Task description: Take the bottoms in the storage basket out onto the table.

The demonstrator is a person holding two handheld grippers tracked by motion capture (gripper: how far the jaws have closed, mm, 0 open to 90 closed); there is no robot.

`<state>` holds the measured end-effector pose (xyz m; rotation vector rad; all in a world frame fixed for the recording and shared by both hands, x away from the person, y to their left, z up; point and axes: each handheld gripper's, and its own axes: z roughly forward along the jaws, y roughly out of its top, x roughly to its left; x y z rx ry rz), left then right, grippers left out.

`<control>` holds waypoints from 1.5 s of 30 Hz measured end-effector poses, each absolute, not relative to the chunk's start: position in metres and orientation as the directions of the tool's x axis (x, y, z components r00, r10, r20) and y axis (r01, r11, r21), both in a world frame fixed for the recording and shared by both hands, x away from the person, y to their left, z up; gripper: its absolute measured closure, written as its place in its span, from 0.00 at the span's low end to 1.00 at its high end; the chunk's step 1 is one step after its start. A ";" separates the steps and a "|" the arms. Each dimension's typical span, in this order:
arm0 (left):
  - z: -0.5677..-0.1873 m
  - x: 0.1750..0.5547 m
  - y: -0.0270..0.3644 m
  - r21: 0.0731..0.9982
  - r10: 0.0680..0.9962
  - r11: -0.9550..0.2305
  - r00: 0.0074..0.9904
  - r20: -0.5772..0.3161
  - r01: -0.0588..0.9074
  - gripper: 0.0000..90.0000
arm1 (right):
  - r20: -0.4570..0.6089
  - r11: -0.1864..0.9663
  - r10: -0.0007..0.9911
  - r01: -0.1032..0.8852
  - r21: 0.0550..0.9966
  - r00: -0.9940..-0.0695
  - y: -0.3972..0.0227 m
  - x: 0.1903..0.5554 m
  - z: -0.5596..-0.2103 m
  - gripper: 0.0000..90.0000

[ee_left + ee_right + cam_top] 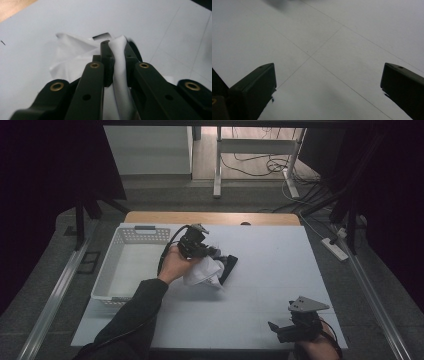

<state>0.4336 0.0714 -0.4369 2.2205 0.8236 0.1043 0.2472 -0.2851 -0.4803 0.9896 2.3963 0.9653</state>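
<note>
A crumpled white cloth (pixel 205 270) with a dark part (pixel 229 265) at its right side lies near the middle of the white table (pixel 265 285). My left gripper (pixel 212 254) is shut on a fold of this white cloth (pixel 120 65), which runs up between the two black jaws in the left gripper view. A hand holds that gripper just right of the basket. My right gripper (pixel 280 329) rests low at the table's near right corner, open, with bare table (pixel 324 62) between its wide-spread jaws.
A white perforated plastic basket (pixel 112 275) stands on the table's left side. Beyond the table's wooden far edge (pixel 210 217) are a grey floor, table legs, cables and a power strip (pixel 334 248). Dark curtains hang at both sides.
</note>
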 end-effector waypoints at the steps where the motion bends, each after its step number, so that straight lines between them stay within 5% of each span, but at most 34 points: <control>1: -0.440 0.434 0.070 0.673 0.592 -0.511 0.787 -0.175 0.534 0.93 | -0.076 0.518 0.726 0.471 0.714 -0.683 -0.285 0.247 -0.480 0.01; 27: -0.488 0.438 0.049 0.574 0.618 -0.546 0.756 -0.216 0.610 0.90 | -0.082 0.527 0.720 0.467 0.710 -0.689 -0.284 0.247 -0.481 0.01; 45: -0.516 0.430 0.038 0.598 0.615 -0.561 0.772 -0.162 0.572 0.77 | -0.088 0.541 0.711 0.463 0.702 -0.697 -0.283 0.247 -0.481 0.01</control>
